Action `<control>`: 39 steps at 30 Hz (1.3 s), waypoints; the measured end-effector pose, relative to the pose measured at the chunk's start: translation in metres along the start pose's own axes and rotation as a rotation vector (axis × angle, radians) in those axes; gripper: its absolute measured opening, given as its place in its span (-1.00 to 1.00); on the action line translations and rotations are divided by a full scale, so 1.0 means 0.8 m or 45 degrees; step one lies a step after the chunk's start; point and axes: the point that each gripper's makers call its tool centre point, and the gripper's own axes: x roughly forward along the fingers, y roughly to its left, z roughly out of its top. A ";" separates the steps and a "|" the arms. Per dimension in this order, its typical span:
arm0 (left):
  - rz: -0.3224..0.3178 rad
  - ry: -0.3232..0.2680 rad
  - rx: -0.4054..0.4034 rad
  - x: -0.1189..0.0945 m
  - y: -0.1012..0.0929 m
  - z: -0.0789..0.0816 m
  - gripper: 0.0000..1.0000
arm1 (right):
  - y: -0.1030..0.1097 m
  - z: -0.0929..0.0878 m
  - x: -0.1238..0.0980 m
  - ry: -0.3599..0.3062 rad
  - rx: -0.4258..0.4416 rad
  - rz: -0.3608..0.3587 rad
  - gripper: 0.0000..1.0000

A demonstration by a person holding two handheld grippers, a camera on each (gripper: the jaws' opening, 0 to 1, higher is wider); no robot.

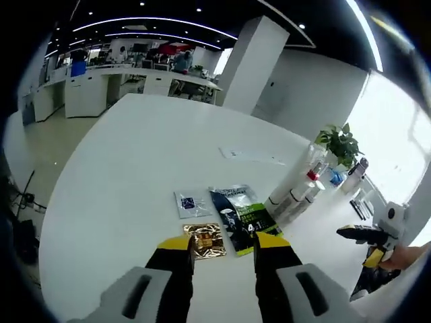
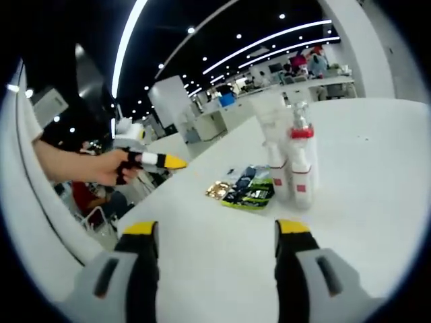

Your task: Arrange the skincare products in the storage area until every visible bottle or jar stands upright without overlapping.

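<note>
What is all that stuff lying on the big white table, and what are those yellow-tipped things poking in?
Table: one, white, large, under everything.
Bottles: two or three, white with red bands, upright, close together beside the sachets.
Green sachet: one, dark and green, flat.
Gold sachet: one, flat, near the left gripper.
Small sachet: one, pale with a dark patch, flat.
Paper: one, white, farther back.
Plant: one, green, beyond the bottles.
Left gripper: black, yellow-tipped, open, empty.
Right gripper: same colours, open, empty.
Hand: one, holding the left gripper.
</note>
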 end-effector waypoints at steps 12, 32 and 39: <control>-0.079 -0.183 0.135 -0.055 -0.039 0.025 0.27 | 0.014 0.066 -0.006 -0.100 -0.073 0.006 0.48; -0.155 -0.308 0.346 -0.113 -0.076 0.040 0.79 | 0.049 0.124 -0.021 -0.199 -0.148 -0.056 0.98; -0.154 -0.367 0.401 -0.148 -0.081 0.042 0.95 | 0.075 0.148 -0.036 -0.246 -0.199 -0.081 0.98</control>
